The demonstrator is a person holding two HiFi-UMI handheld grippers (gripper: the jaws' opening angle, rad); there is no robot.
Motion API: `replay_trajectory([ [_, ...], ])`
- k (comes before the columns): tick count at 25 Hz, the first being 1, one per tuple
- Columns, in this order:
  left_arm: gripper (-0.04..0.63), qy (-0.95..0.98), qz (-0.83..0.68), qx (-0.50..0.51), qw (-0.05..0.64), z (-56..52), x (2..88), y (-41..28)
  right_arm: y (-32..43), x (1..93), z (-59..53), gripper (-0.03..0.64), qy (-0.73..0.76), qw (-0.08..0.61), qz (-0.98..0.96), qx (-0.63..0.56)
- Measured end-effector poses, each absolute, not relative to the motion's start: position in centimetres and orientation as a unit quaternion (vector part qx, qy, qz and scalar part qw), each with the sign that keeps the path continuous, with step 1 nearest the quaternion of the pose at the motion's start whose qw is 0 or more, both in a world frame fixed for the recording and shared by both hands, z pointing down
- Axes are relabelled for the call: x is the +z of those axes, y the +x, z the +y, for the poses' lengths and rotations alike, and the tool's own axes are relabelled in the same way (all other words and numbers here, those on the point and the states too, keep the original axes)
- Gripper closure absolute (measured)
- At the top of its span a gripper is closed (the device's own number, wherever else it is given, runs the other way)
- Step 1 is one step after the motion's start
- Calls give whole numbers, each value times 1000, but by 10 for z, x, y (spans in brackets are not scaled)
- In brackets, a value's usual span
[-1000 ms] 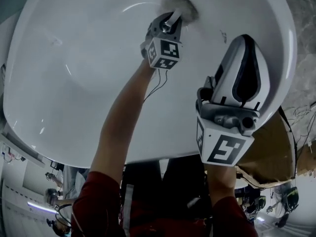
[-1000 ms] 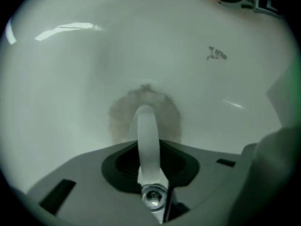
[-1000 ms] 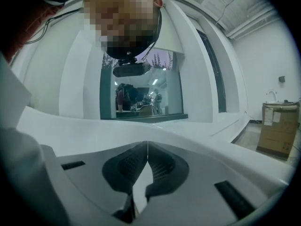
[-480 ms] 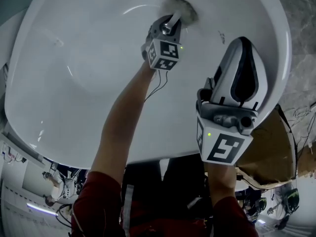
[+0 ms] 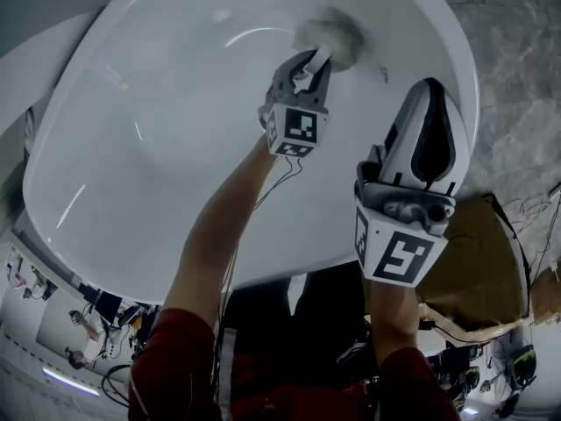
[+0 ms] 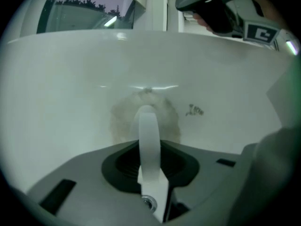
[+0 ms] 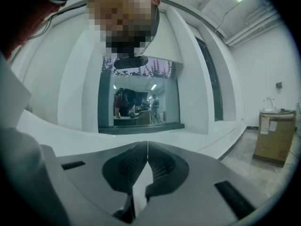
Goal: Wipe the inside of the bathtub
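My left gripper (image 5: 313, 60), pinching the white tab of a round fuzzy grey wiping pad (image 5: 333, 33), holds it to the glossy white bathtub (image 5: 158, 147) wall at 12 o'clock — open basin lies toward 8 o'clock — while my right gripper (image 5: 428, 103), jaws pressed together and empty, sits farther off at 3 o'clock.

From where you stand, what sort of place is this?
Probably a test room or showroom, not a home bathroom: a white bathtub on a stone-look floor, with a cardboard box and an indoor window onto another room with people.
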State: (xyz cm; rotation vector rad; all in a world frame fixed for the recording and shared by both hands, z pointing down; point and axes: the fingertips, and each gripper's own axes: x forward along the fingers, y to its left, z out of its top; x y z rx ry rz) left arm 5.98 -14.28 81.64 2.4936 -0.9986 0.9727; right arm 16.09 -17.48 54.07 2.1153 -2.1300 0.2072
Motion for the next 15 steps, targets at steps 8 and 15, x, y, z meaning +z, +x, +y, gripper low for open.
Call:
replay_trajectory([
  [8, 502, 911, -321, 256, 42, -154, 674, 97, 175, 462, -162, 604, 715, 38, -697, 24],
  [15, 502, 931, -289, 223, -6, -153, 585, 129, 203, 408, -145, 604, 728, 34, -685, -5],
])
